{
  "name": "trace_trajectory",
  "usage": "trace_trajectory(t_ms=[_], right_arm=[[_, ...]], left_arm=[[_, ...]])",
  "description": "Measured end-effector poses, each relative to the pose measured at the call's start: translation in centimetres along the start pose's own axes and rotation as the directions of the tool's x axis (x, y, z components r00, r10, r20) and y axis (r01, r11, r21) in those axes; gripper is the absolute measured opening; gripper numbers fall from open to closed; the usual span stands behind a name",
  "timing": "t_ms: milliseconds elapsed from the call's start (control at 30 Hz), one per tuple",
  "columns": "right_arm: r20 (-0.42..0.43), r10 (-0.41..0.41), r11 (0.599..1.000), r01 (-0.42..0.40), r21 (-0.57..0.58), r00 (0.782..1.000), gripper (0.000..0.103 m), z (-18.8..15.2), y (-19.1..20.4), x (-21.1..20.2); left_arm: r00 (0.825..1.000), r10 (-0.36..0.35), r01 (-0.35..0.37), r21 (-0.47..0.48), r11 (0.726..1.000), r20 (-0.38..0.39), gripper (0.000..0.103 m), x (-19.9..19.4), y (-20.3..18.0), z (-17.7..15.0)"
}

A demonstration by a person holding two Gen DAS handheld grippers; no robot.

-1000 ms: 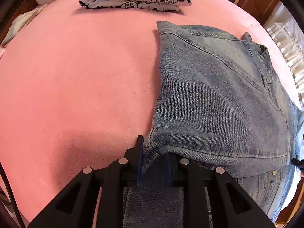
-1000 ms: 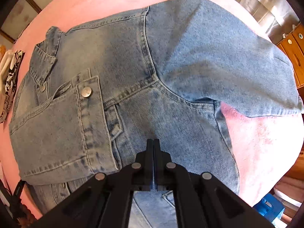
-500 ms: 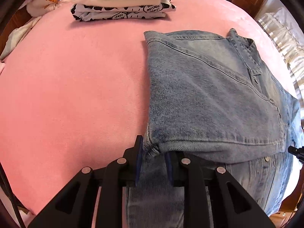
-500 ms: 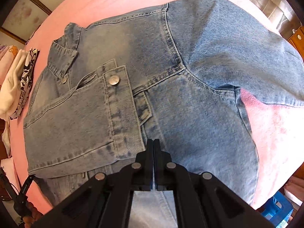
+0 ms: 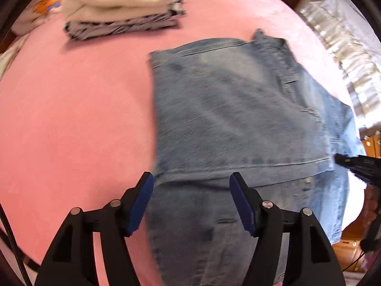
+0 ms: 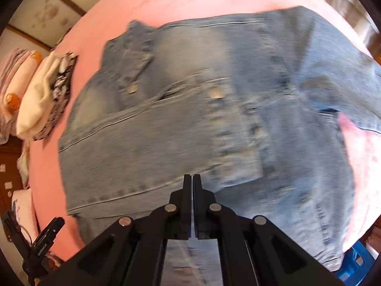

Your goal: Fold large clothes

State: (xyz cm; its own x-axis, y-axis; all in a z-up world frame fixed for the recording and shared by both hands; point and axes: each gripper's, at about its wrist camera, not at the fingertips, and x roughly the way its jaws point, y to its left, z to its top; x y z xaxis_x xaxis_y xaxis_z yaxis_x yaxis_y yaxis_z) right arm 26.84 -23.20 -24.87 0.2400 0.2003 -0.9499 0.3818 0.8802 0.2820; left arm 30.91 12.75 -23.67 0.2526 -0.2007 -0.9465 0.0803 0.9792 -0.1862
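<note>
A light blue denim jacket [image 5: 238, 119] lies on the pink bed [image 5: 71, 119], its left side and sleeve folded over the front. My left gripper [image 5: 191, 178] hovers over the folded corner with its jaws opening wide; the denim lies below them, not pinched. In the right wrist view the jacket [image 6: 190, 119] fills the frame, collar at the upper left and the other sleeve spread to the right. My right gripper [image 6: 192, 176] is shut above the jacket's lower part, with nothing seen between its fingers. Its tip [image 5: 357, 164] shows at the right edge of the left wrist view.
A stack of folded clothes [image 5: 119, 7], cream over black-and-white print, sits at the far side of the bed [image 6: 166, 0]. Striped bedding [image 5: 345, 47] lies at the right. A blue crate [image 6: 359, 255] stands on the floor beyond the bed's edge.
My left gripper has let go of the jacket's folded corner, opened wide and risen. My right gripper stayed shut and moved across the jacket, pulling back so more of it shows.
</note>
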Motion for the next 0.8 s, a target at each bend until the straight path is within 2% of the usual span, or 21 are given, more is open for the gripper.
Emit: trace_trajectory(t_ms=[67, 133, 200, 300, 333, 367, 400, 467, 500, 533, 600, 700, 800], right_arm=[[-0.02, 0.036, 0.999, -0.036, -0.02, 0.999, 0.003, -0.2, 1.9, 0.7], [-0.042, 0.063, 0.997, -0.065, -0.043, 0.997, 0.012, -0.7, 3.5, 1.5], [-0.06, 0.088, 0.993, -0.092, -0.071, 0.994, 0.026, -1.2, 5.3, 2.2], [-0.074, 0.113, 0.988, -0.12, -0.1, 0.991, 0.028, -1.6, 7.2, 3.4], [-0.081, 0.118, 0.986, -0.126, -0.108, 0.99, 0.028, -1.7, 7.5, 3.6], [-0.089, 0.12, 0.984, -0.131, -0.121, 0.989, 0.028, -1.8, 8.0, 4.0], [-0.095, 0.122, 0.982, -0.134, -0.136, 0.988, 0.028, -1.8, 8.5, 4.2], [-0.101, 0.116, 0.977, -0.132, -0.169, 0.988, 0.028, -2.0, 9.0, 4.6], [-0.109, 0.116, 0.973, -0.135, -0.189, 0.987, 0.028, -2.1, 9.3, 4.9], [-0.114, 0.117, 0.97, -0.139, -0.202, 0.987, 0.028, -2.1, 9.6, 5.2], [-0.128, 0.125, 0.958, -0.153, -0.244, 0.984, 0.015, -2.3, 10.1, 5.8], [-0.14, 0.085, 0.944, -0.125, -0.305, 0.987, 0.003, -2.4, 10.5, 6.9], [-0.16, 0.035, 0.943, -0.086, -0.321, 0.987, 0.0, -2.3, 9.7, 7.9]], left_arm=[[0.998, -0.052, 0.053, 0.027, 0.998, -0.018, 0.074, 0.9, -1.6, 1.1], [0.996, -0.084, 0.086, 0.042, 0.995, -0.03, 0.074, 1.8, -3.1, 1.9], [0.992, -0.119, 0.121, 0.053, 0.991, -0.039, 0.074, 2.7, -4.4, 2.4], [0.988, -0.147, 0.15, 0.057, 0.987, -0.052, 0.074, 4.1, -6.3, 2.8], [0.987, -0.151, 0.154, 0.044, 0.987, -0.059, 0.069, 4.6, -6.6, 2.7], [0.985, -0.16, 0.162, 0.029, 0.986, -0.069, 0.058, 5.1, -7.0, 2.5], [0.981, -0.172, 0.174, 0.01, 0.985, -0.084, 0.051, 5.9, -7.2, 2.5], [0.978, -0.172, 0.17, -0.029, 0.985, -0.114, 0.023, 7.5, -7.7, 2.2], [0.977, -0.175, 0.171, -0.043, 0.984, -0.125, 0.017, 8.2, -7.9, 2.0], [0.974, -0.175, 0.167, -0.062, 0.984, -0.146, 0.013, 9.1, -8.0, 1.8], [0.975, -0.156, 0.148, -0.064, 0.987, -0.156, 0.009, 10.1, -8.1, 1.4], [0.976, -0.156, 0.147, -0.073, 0.986, -0.154, 0.006, 10.4, -7.6, 1.2], [0.978, -0.139, 0.127, -0.087, 0.988, -0.155, 0.003, 10.3, -6.0, 1.2]])
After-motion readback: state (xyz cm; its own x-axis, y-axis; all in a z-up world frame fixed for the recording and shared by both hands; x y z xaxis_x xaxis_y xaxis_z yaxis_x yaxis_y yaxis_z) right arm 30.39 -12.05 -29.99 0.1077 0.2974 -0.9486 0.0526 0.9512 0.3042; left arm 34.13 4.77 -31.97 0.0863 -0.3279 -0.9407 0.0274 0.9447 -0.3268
